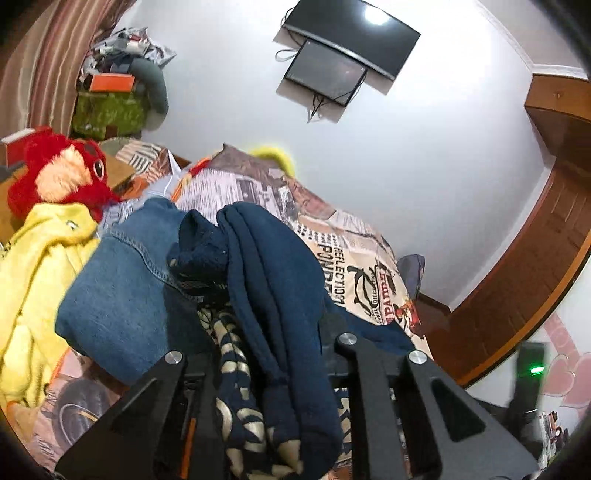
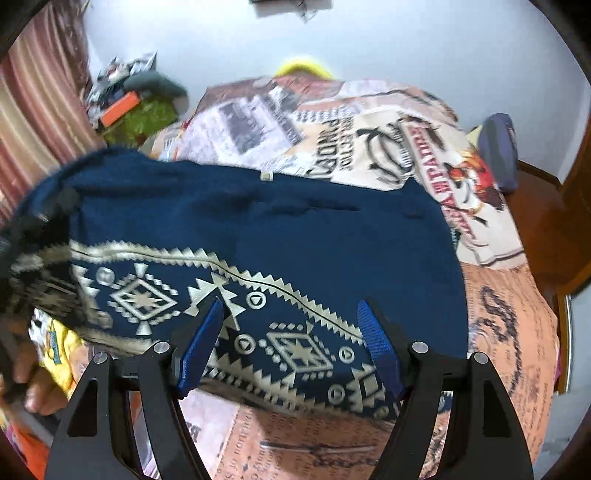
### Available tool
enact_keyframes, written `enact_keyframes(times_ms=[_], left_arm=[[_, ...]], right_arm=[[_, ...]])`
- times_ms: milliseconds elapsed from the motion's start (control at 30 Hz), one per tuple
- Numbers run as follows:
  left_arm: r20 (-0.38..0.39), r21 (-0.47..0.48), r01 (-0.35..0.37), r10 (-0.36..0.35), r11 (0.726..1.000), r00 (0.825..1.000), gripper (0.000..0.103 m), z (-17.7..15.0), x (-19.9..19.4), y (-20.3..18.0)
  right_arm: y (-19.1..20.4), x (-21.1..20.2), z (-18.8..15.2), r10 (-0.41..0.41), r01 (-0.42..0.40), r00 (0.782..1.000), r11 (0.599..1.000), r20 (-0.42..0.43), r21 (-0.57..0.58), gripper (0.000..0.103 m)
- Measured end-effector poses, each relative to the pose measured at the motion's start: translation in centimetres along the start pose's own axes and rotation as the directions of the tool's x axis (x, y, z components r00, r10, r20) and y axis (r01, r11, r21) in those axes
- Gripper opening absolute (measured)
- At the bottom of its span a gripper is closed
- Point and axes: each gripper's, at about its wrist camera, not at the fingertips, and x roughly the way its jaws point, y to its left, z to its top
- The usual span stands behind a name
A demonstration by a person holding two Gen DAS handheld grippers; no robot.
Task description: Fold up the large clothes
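The navy blue knit sweater with a cream geometric band (image 2: 258,236) lies on the bed's newspaper-print cover (image 2: 509,317), apparently folded at least once, its long axis running left to right with the patterned band nearest; more folds look due. The left claw (image 1: 273,354) is clamped on a bunched fold of it, lifted. The right claw (image 2: 291,343) hovers with jaws spread wide over the band, gripping nothing

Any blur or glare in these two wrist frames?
Left wrist view: sharp overall; a ceiling light glares off the wall TV; the fisheye bends the wooden door frame. Right wrist view: motion blur smears the left end of the navy sweater, its patterned band near the open right gripper stays crisp.
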Motion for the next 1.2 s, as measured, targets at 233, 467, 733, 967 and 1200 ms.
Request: enact_keyframes(times_ms=[233, 467, 733, 967, 1200], left_arm=[[-0.04, 0.1, -0.017, 0.021, 0.995, 0.999, 0.014, -0.6, 0.6, -3.0], [-0.052, 0.289, -0.006, 0.023, 0.957, 0.998, 0.014, -2.0, 1.8, -9.5], [-0.214, 0.416, 0.129, -0.041, 0.9, 0.976, 0.014, -6.1, 5.8, -17.6], [-0.445, 0.389, 0.309, -0.116, 0.868, 0.888, 0.014, -11.8, 10.5, -21.6], [-0.44, 0.359, 0.342, -0.165, 0.868, 0.883, 0.014, -10.9, 10.1, -23.9]], right_arm=[[2.0, 5.2, -1.9, 0.065, -0.069, 0.993, 0.997, -0.102, -0.032, 0.075], [-1.5, 2.5, -2.9, 0.123, -0.122, 0.989, 0.992, -0.079, 0.015, 0.075], [-10.8, -3.7, -7.0, -0.06, 0.056, 0.998, 0.984, 0.018, 0.166, 0.076], [-15.6, -4.8, -10.0, -0.157, 0.158, 0.987, 0.961, -0.021, 0.228, 0.076], [-15.7, 1.2, -11.2, -0.184, 0.213, 0.969, 0.961, -0.167, 0.179, 0.079]])
